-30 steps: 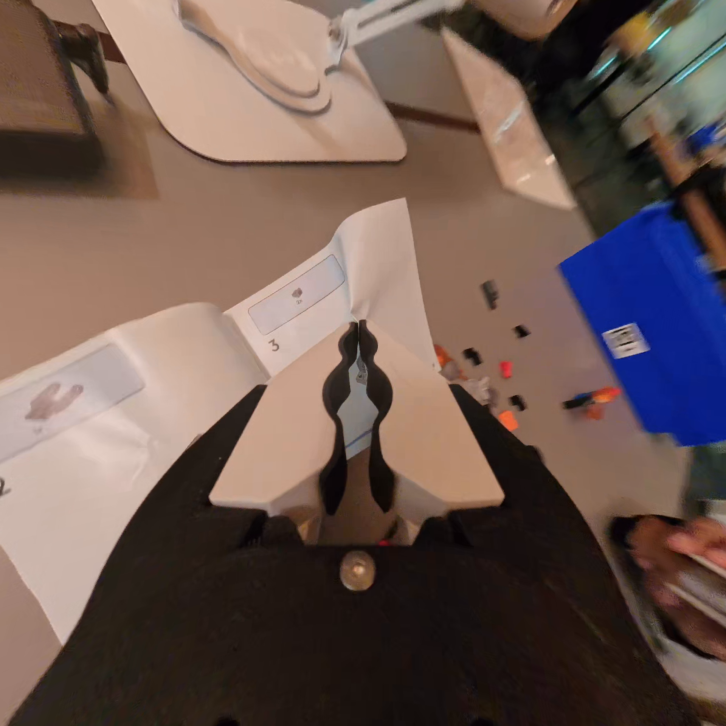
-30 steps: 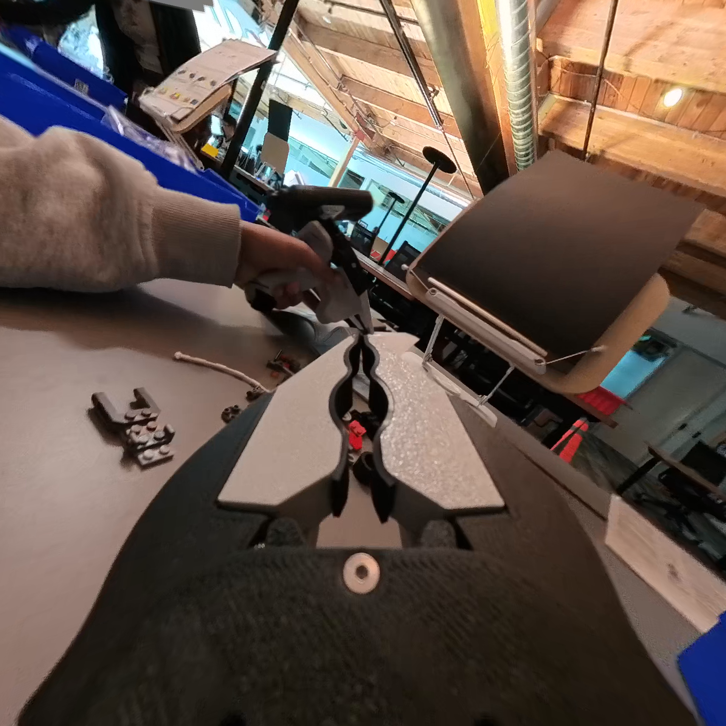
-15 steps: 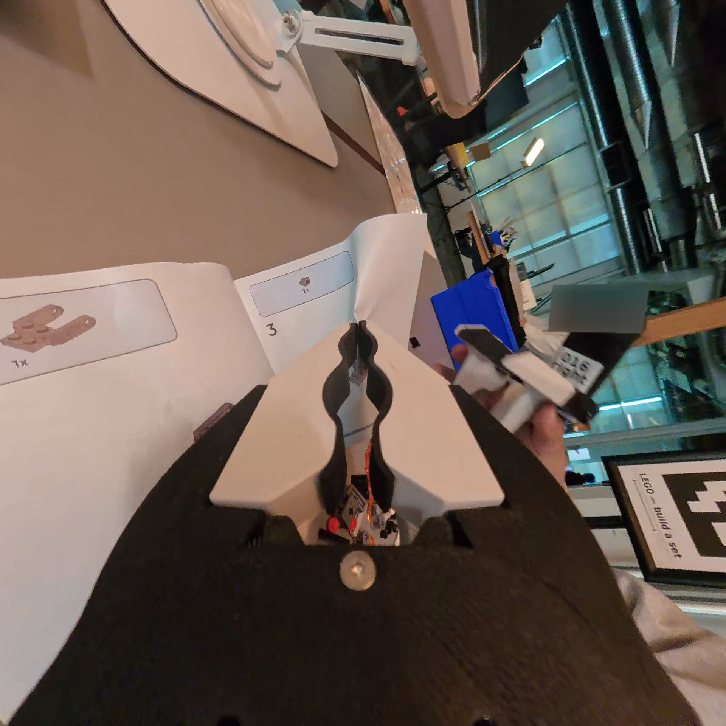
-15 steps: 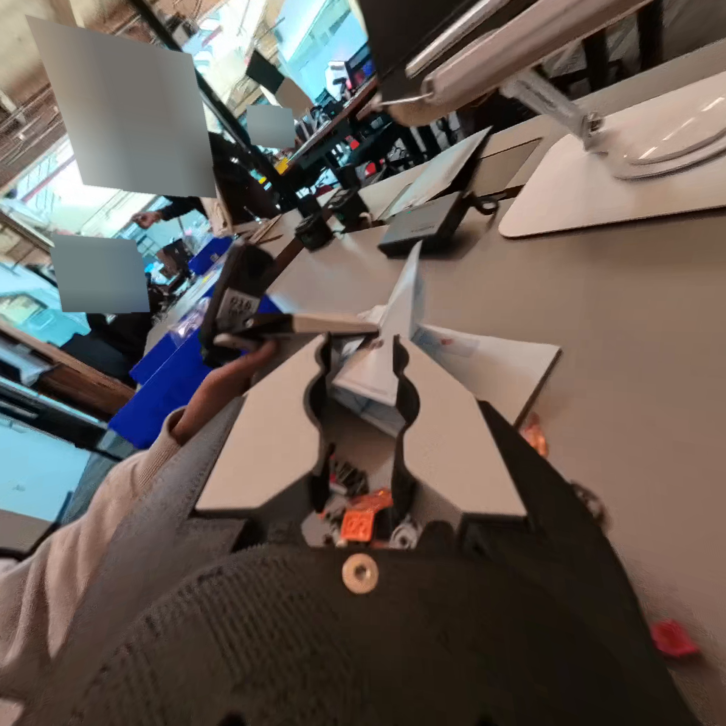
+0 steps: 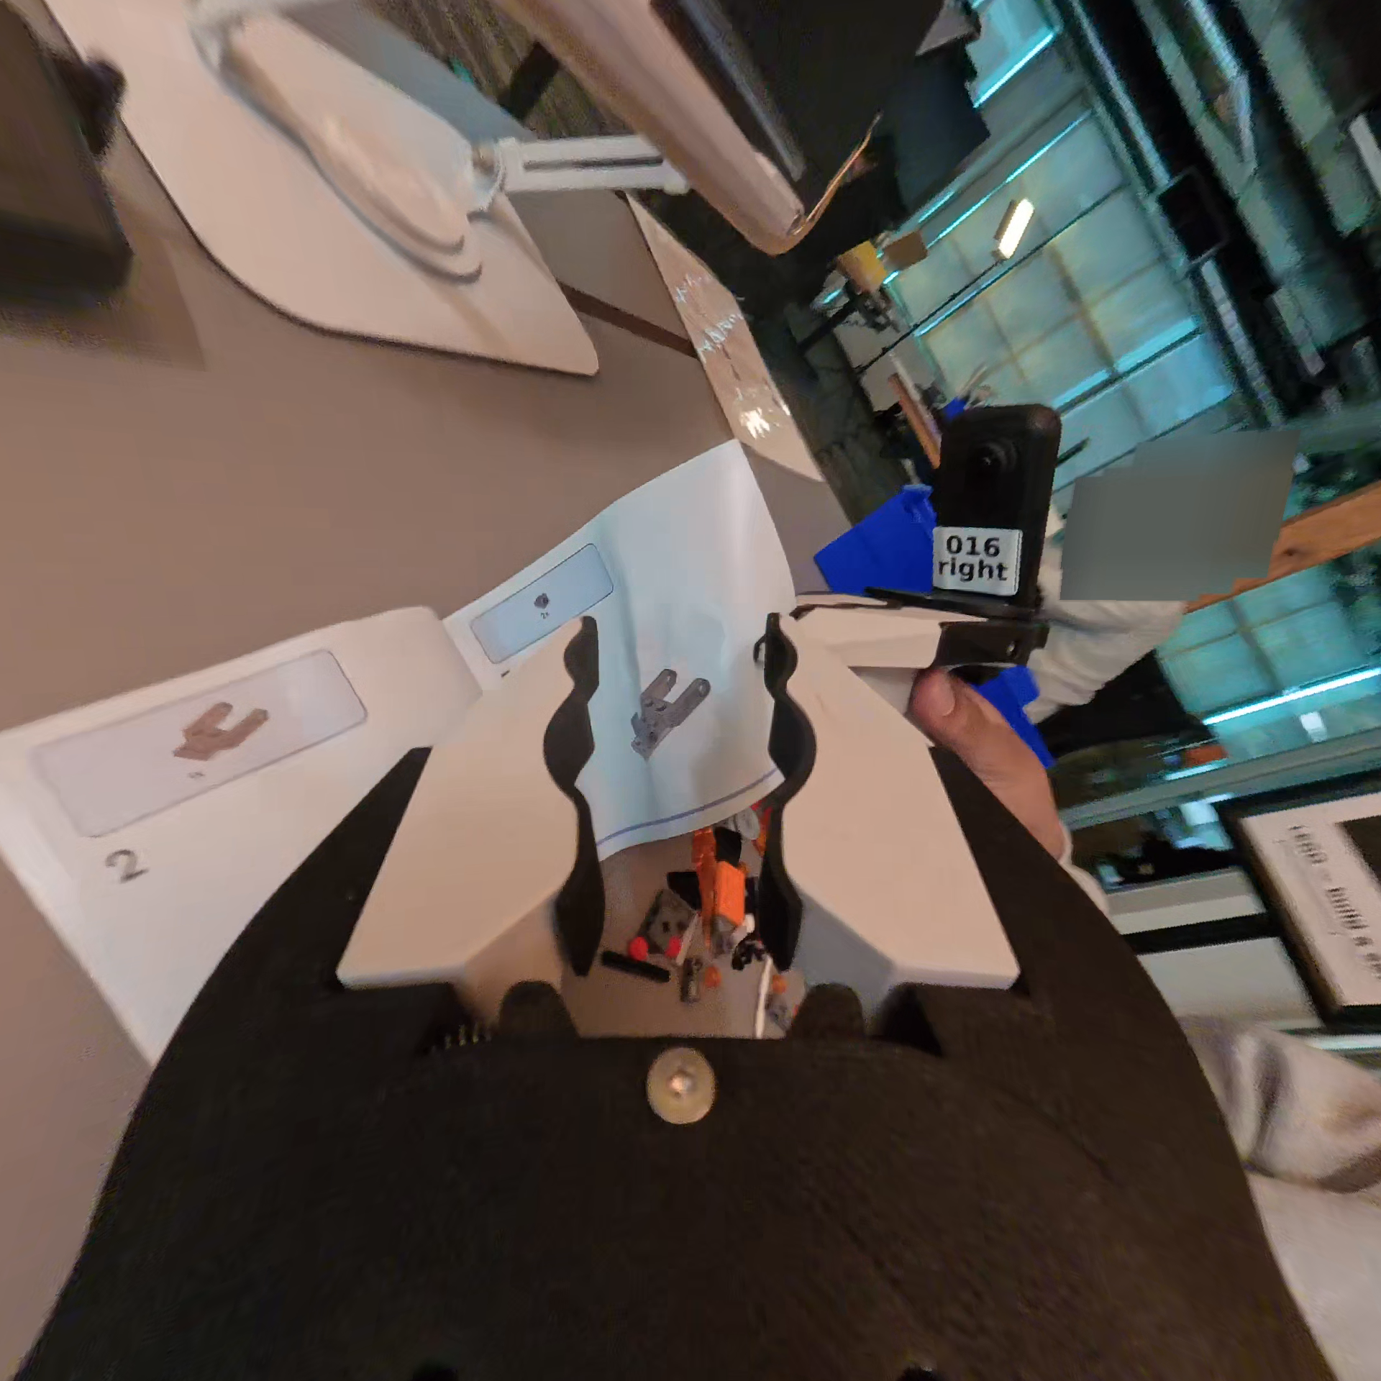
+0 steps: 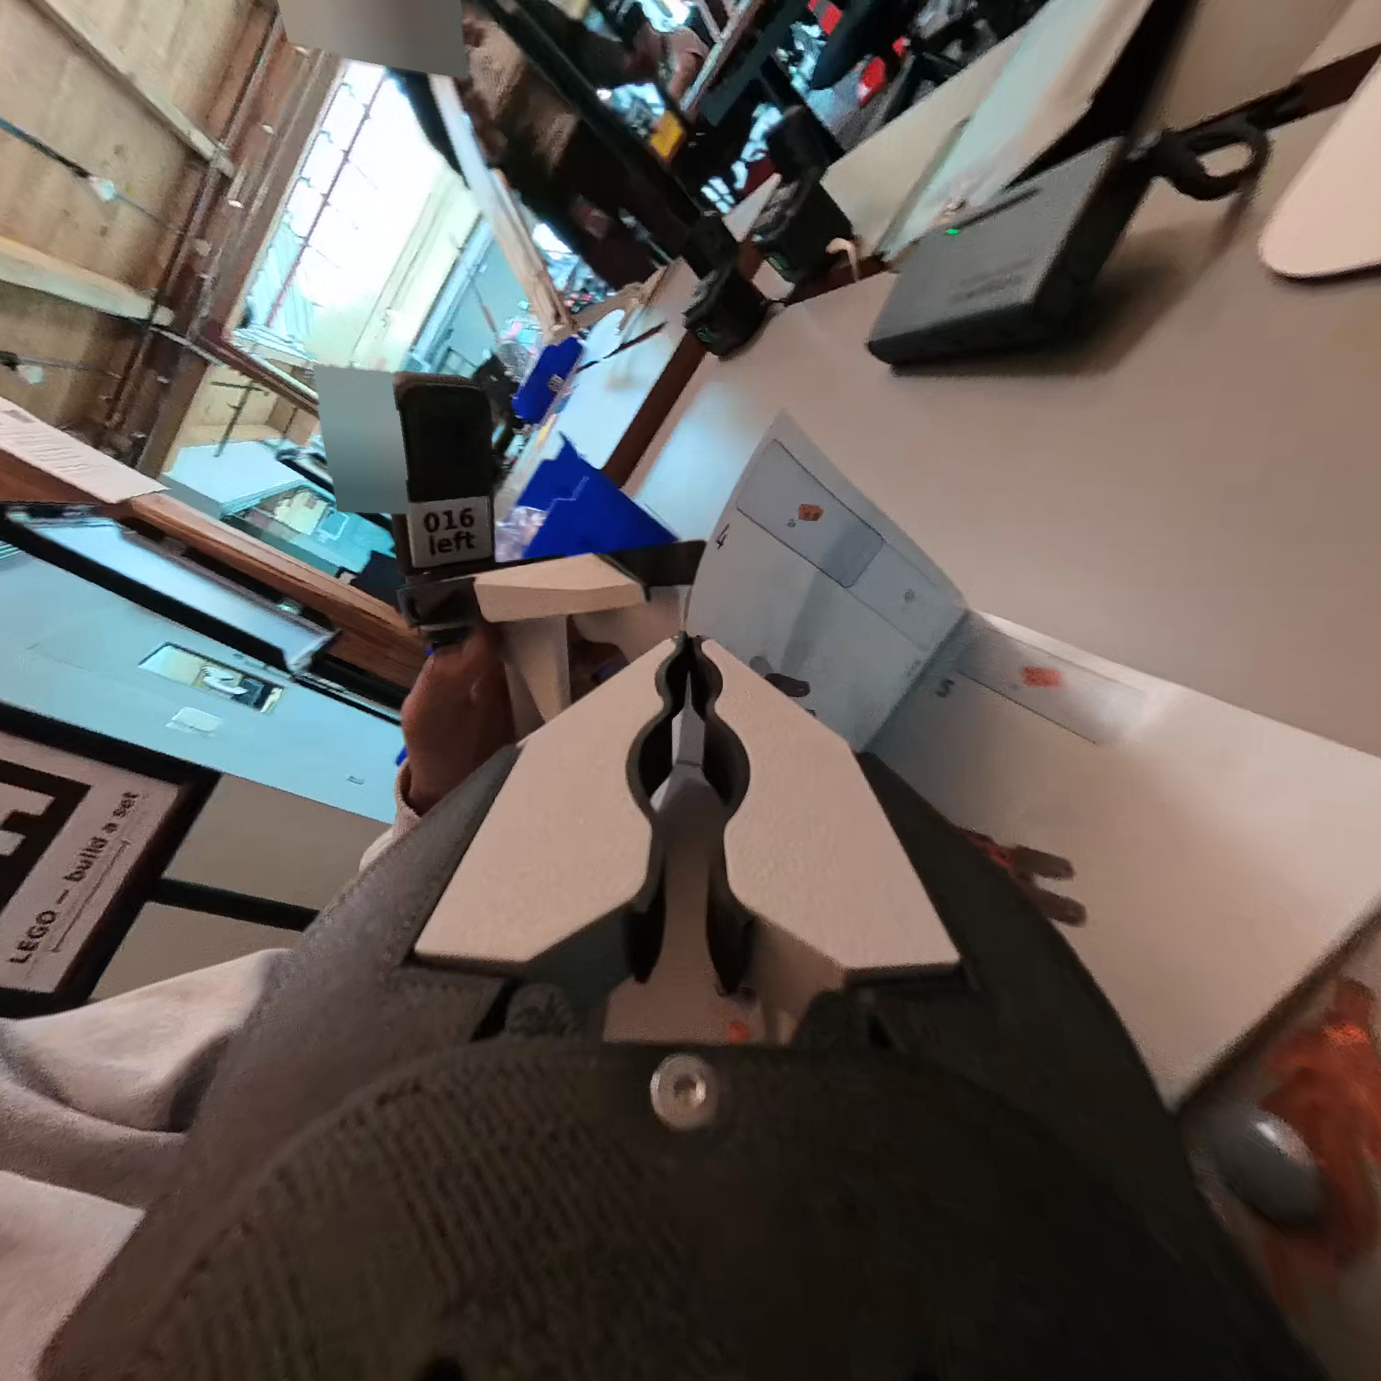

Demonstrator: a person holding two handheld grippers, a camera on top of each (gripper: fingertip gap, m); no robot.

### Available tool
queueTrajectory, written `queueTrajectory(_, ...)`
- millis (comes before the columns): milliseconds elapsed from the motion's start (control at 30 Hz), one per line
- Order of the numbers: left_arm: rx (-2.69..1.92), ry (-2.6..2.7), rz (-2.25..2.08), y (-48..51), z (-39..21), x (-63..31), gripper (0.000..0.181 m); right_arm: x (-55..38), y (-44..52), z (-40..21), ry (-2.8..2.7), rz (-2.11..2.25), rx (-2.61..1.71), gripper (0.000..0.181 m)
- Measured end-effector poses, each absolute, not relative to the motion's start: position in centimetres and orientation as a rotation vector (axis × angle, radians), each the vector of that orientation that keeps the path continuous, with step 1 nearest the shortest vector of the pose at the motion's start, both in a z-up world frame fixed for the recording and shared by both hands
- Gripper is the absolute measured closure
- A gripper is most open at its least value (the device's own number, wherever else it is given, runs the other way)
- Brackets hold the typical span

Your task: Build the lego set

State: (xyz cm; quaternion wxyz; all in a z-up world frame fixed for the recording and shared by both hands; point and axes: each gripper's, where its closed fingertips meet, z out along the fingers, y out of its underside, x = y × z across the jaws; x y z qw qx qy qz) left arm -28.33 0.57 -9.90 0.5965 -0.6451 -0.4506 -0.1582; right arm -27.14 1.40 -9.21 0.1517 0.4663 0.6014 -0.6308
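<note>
- Above the table [image 5: 314,478], the left gripper [image 5: 676,740] has its jaws spread, with a raised page of the instruction booklet [image 5: 672,620] showing in the gap; whether either finger touches the paper, I cannot tell.
- Right gripper [image 6: 687,650] is pressed together on the edge of that lifted page, seen edge-on between its tips.
- Loose lego pieces [image 5: 710,919], orange, black and grey, lie on the table under the lifted page, near the booklet's edge.
- Risk, as I judge it: a single pinch on thin paper may tear or crease the page if it is pulled sideways, or the page may slip free and fall back.
- Another risk: the swinging page or a low finger could sweep small pieces toward the table's edge.
- Writing: the booklet bears step numbers and part pictures; each gripper's camera [image 5: 998,478] carries a small white label; a framed sign [image 6: 67,889] stands off to one side. I leave the words unread.
</note>
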Motion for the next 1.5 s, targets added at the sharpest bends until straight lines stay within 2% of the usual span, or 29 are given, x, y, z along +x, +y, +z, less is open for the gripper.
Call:
queueTrajectory(133, -1.572, -1.002, -0.316, -0.2, -9.4, -27.5, 0.13, -26.1, -0.8, -9.1, 1.879, -1.786, 1.231, 0.181)
queueTrajectory(300, -1.377, -1.019, -0.622, -0.8, -9.0, -27.4, 0.122, -24.8, -2.4, -11.2, 2.467, -1.697, 1.116, 0.169)
queueTrajectory(400, -1.319, -0.996, -0.77, -1.2, -8.8, -26.8, 0.109, -24.4, -2.8, -12.0, 2.762, -1.65, 1.011, 0.162)
queueTrajectory(500, -1.4, -1.052, -0.72, -1.3, -10.7, -27.0, 0.113, -24.0, -3.4, -12.3, 2.938, -1.625, 0.897, 0.156)
queueTrajectory(600, -1.454, -1.083, -0.685, -1.5, -11.8, -27.1, 0.154, -23.8, -3.4, -12.6, 3.049, -1.606, 0.828, 0.151)
queueTrajectory(733, -1.496, -1.144, -0.6, -2.9, -13.1, -28.2, 0.181, -24.3, -2.0, -12.6, 3.089, -1.607, 0.887, 0.148)
queueTrajectory(967, -1.604, -1.232, -0.39, -6.1, -14.1, -29.5, 0.181, -26.2, 2.0, -14.6, 3.0, -1.475, 1.185, 0.148)
queueTrajectory(1167, -1.677, -1.317, -0.152, -9.1, -14.2, -30.7, 0.175, -25.5, 0.1, -16.3, 3.058, -1.386, 1.068, 0.154)
queueTrajectory(1367, -1.673, -1.24, 0.093, -9.1, -11.6, -31.6, 0.159, -25.3, -1.2, -16.9, 3.207, -1.315, 0.949, 0.16)
queueTrajectory(1500, -1.655, -1.089, -0.002, -5.9, -9.8, -30.0, 0.157, -25.3, -1.8, -17.3, 3.209, -1.308, 0.916, 0.166)
